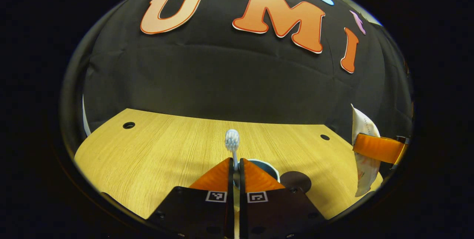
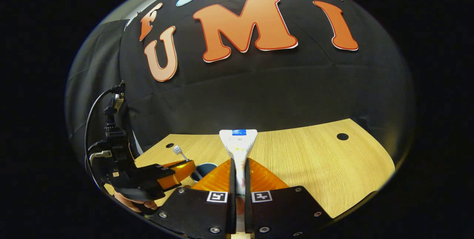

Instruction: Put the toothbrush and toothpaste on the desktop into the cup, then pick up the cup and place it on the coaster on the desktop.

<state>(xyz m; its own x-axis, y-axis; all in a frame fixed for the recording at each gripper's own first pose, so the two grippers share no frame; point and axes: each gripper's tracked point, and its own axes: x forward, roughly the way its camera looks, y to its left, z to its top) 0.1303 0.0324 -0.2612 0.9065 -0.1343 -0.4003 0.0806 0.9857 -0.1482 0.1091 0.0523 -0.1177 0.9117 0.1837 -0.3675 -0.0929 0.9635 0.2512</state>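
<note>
Toothbrush (image 1: 232,146) status: I have it clamped between the two fingers of my left gripper (image 1: 237,174), bristle head up and clear of the desktop (image 1: 148,157). In the left gripper view the cup (image 1: 267,168) sits just behind and to the right of those fingers, and the dark round coaster (image 1: 295,181) lies just beside the cup, further right. At the right edge of that view I see the toothpaste (image 1: 364,157) held off the desk by the other gripper.

In the right gripper view, my right gripper (image 2: 239,178) is closed on the toothpaste tube, whose flat end points forward.

Progress, as I judge it: both items are lifted, neither is in the cup yet. Remaining: insert toothbrush, insert toothpaste, then move the cup onto the coaster.
</note>
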